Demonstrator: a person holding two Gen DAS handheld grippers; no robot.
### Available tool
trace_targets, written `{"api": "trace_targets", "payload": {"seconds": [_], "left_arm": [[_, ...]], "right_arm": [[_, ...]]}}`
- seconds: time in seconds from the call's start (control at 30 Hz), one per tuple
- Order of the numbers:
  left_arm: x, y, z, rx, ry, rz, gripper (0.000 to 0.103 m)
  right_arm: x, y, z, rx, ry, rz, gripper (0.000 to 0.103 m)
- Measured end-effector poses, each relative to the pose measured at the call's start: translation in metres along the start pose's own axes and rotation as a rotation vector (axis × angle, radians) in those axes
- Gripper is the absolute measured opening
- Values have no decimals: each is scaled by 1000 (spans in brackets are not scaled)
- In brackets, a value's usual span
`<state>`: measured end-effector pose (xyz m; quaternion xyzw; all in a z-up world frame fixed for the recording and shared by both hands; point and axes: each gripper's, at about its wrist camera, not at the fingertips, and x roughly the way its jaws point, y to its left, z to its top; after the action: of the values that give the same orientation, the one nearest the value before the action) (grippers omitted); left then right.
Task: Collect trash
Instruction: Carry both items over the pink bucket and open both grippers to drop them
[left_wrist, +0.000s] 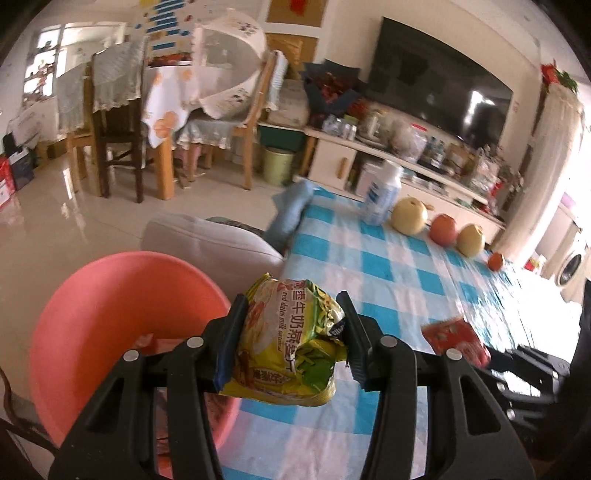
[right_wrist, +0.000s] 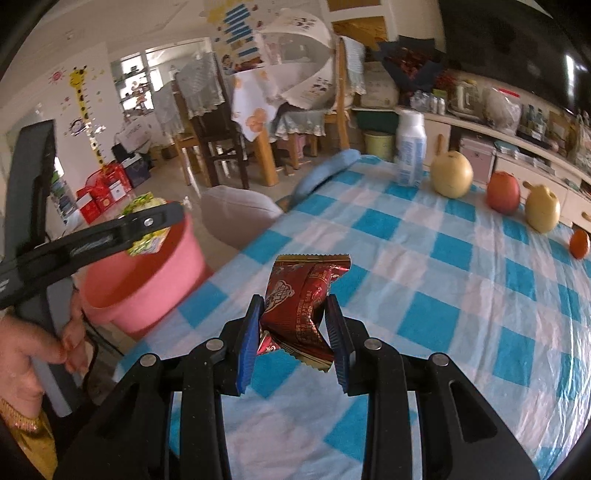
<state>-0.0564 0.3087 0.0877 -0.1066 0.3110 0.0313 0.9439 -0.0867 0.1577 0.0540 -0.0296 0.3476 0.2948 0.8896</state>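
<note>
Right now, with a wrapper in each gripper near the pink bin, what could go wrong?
1. The left gripper holds the yellow wrapper partly over the table's edge, not fully above the pink bin; released now, it might miss.
2. The red wrapper in the right gripper is pinched only at its lower part and could slip on the way.
3. The two grippers are close together near the bin and could bump.
</note>
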Motion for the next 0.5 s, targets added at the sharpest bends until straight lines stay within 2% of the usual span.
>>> {"api": "trace_targets", "payload": {"seconds": [0.1, 0.5], "left_arm": [[-4, 13, 2, -17, -13, 41, 50], [-16, 69, 7, -154, -48, 121, 51]], "right_arm": [[1, 19, 4, -30, -2, 16, 36], [23, 103, 35, -186, -6, 98, 36]]}}
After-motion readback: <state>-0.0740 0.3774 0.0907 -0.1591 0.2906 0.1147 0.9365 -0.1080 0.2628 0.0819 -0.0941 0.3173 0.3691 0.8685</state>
